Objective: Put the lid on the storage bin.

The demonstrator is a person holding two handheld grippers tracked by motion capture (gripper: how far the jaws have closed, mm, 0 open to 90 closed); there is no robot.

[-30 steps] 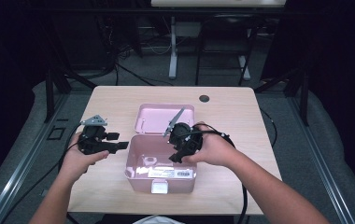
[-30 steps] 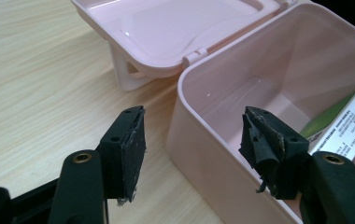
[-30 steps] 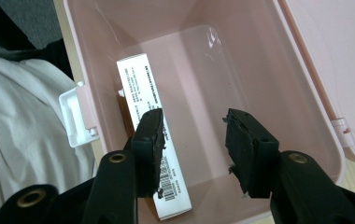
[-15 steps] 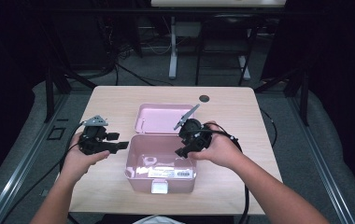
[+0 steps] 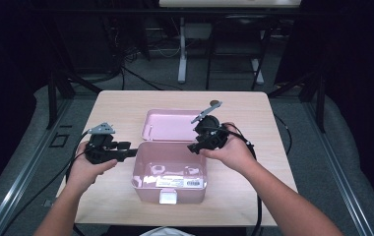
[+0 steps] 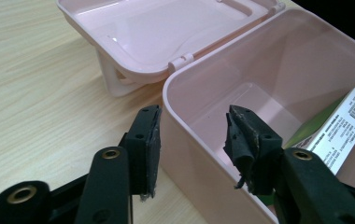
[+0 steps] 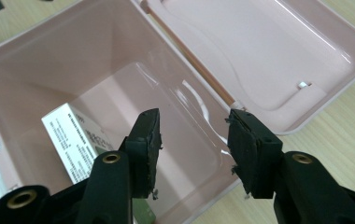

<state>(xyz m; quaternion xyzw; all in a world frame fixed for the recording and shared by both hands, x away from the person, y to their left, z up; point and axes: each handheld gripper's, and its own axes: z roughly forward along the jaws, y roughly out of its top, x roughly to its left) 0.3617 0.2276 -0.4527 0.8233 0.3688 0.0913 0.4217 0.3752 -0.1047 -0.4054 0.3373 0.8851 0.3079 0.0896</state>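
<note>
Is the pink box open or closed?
Open. The pink box has its lid flipped back flat on the table, and a small carton shows inside.

Box (image 5: 140, 174) sits mid-table (image 5: 254, 113), near my edge; its lid (image 5: 168, 124) lies flung back flat on the table behind it, joined along the rear rim. Inside the box, a small carton (image 5: 177, 182) lies against the front wall. My left gripper (image 6: 192, 135) is at the box's left side, one jaw outside the wall, the other inside, wall between them, jaws just been closing. My right gripper (image 7: 194, 135) hangs over the box's right rear corner, above the interior. A small round object (image 5: 216, 103) lies behind the lid, near the far table edge
</note>
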